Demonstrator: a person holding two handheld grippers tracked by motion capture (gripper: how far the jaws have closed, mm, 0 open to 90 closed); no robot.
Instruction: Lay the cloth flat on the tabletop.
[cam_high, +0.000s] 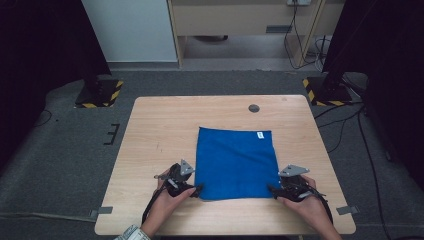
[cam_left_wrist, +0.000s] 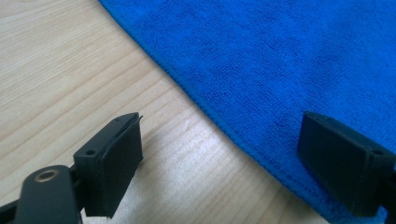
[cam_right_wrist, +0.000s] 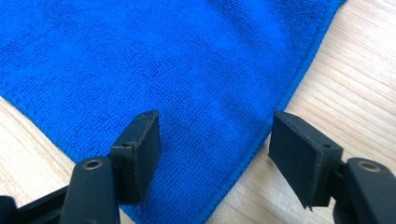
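At the near edge of the tabletop (cam_high: 150, 150), two hands come in from below, each holding a pair of tongs. The left tongs (cam_high: 196, 190) sit at the near left corner of a blue cloth (cam_high: 235, 162), and the right tongs (cam_high: 272, 189) sit at its near right corner. From the high view the tips are too small to judge whether they touch the fabric.

The left gripper view closes that gap: the left tongs (cam_left_wrist: 219, 163) are spread wide, one jaw over bare wood, the other over the cloth (cam_left_wrist: 280, 60), with the hemmed edge running diagonally between them. Nothing is pinched. The right gripper view shows the right tongs (cam_right_wrist: 215, 154) likewise spread, with the cloth's (cam_right_wrist: 163, 60) corner between them; the left-hand jaw in that view stands over the fabric and the other over wood just beside the edge. Whether the jaws touch the surface I cannot tell.

These close views also show the cloth's texture: a fuzzy, towel-like nap with a stitched border, evenly bright blue.

The high view gives the whole shape: roughly square, lying flat on the near middle of the tabletop, a small white tag (cam_high: 260, 135) at its far right corner. Beyond it, near the far edge, a round grey disc (cam_high: 254, 108) is set into the wood.
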